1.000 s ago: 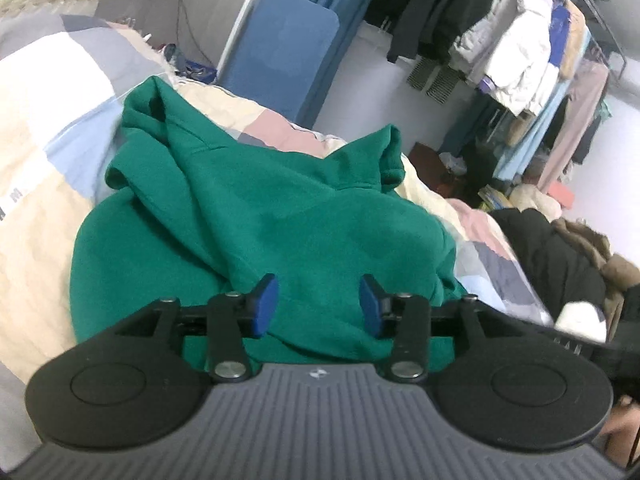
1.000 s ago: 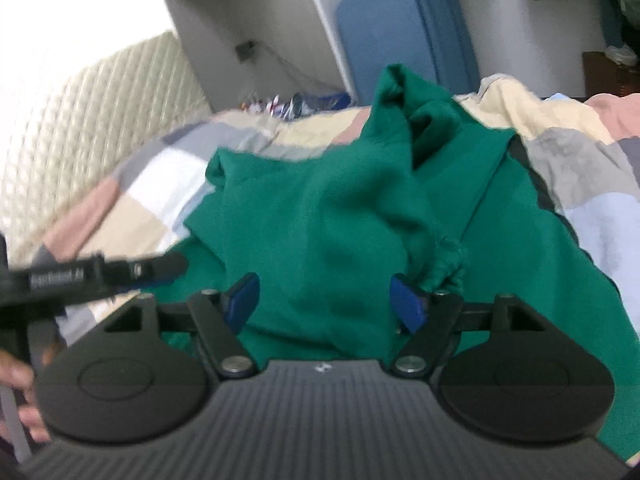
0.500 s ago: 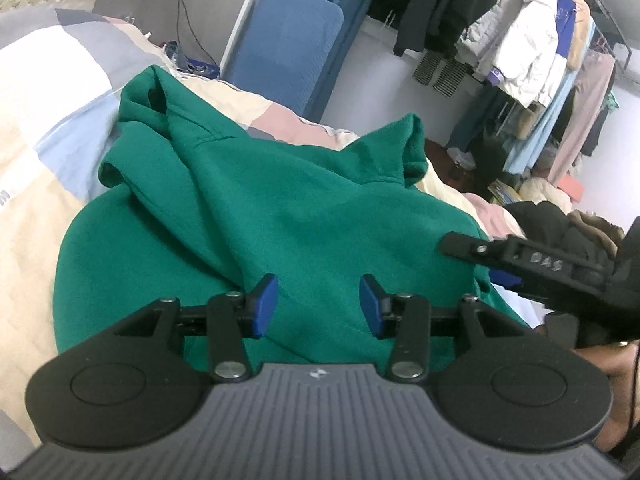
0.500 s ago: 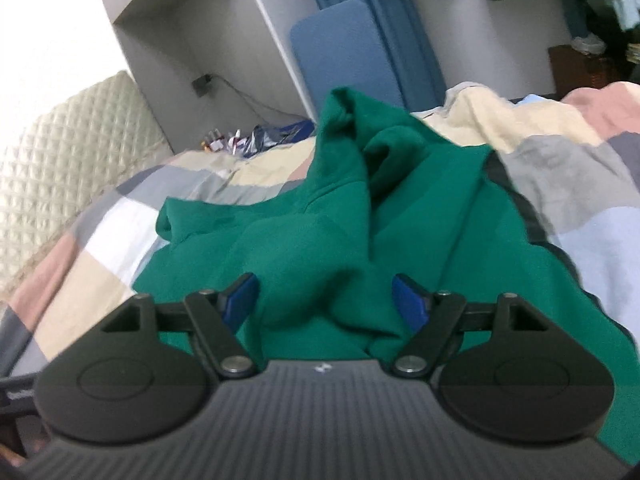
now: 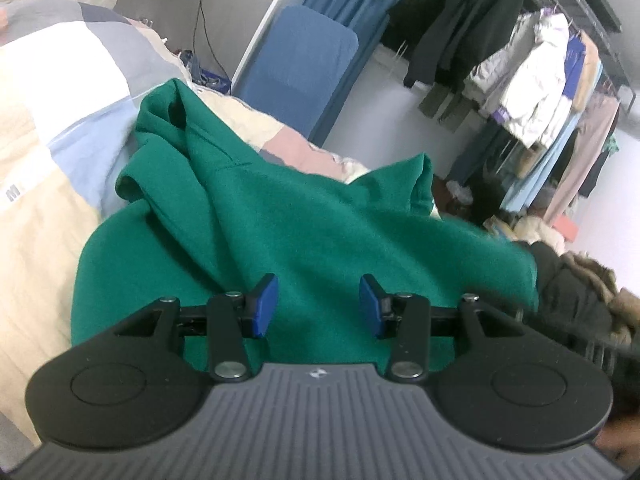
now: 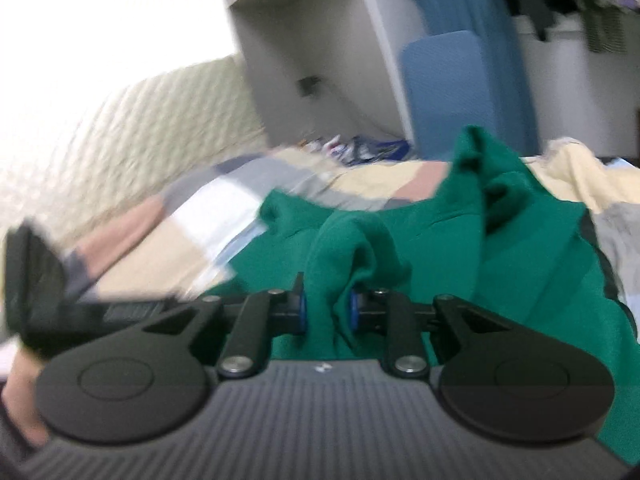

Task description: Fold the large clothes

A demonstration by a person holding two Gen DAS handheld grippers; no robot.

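Now that your right gripper (image 6: 326, 307) has just been closing, its blue pads pinch a raised fold of the green hoodie (image 6: 500, 248), where half a second ago the jaws stood wide with cloth only lying between them. You have, by the look of it, taken your first hold for a fold. The rest of the hoodie spreads ahead of and to the right of that gripper, rumpled, on the patchwork bedcover (image 6: 248, 208). Your left gripper (image 5: 319, 306) hangs about half open and holds nothing; the hoodie (image 5: 312, 232) lies just under and beyond its fingertips, its hood bunched far ahead to the left.
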